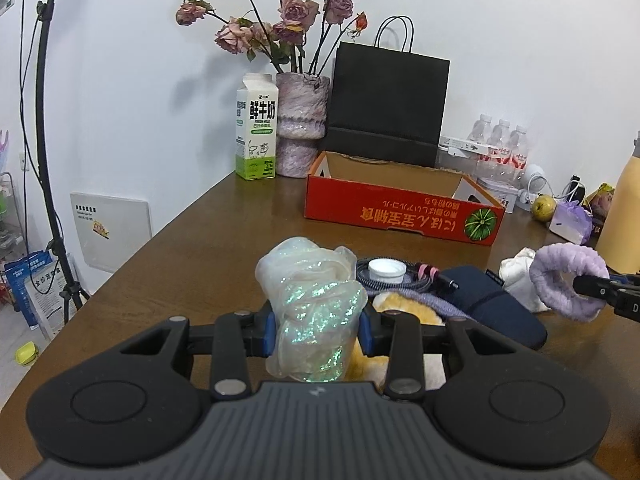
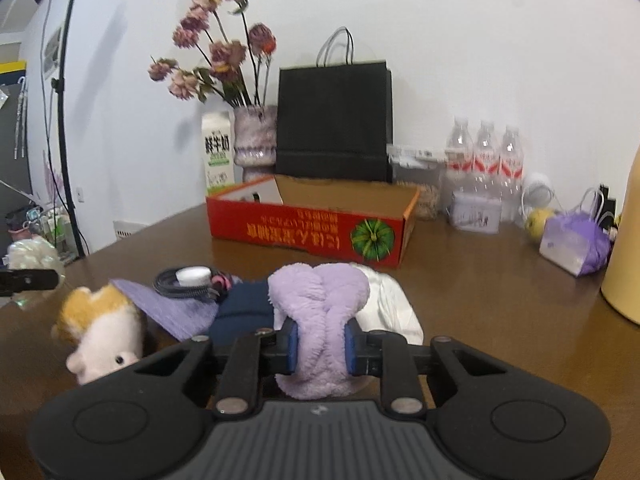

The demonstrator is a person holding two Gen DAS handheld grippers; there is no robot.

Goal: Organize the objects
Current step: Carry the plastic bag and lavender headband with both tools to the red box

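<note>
My left gripper (image 1: 318,334) is shut on a glittery translucent scrunchie (image 1: 312,300), held above the brown table. My right gripper (image 2: 322,346) is shut on a fluffy purple scrunchie (image 2: 318,304); that scrunchie also shows at the right of the left wrist view (image 1: 568,284). Beneath them lies a pile: an orange-and-white plush toy (image 2: 100,320), a purple cloth (image 2: 176,308), a navy pouch (image 2: 244,312), a coiled cable (image 2: 180,286) with a white cap (image 2: 194,276), and a white cloth (image 2: 394,308). An open red cardboard box (image 2: 312,236) stands behind the pile.
Behind the box are a black paper bag (image 2: 334,120), a vase of dried roses (image 2: 256,140) and a milk carton (image 2: 218,152). Water bottles (image 2: 484,160), a purple pouch (image 2: 572,244), a fruit (image 2: 538,220) and a yellow container (image 2: 626,248) stand at the right. A light stand (image 1: 44,120) is left of the table.
</note>
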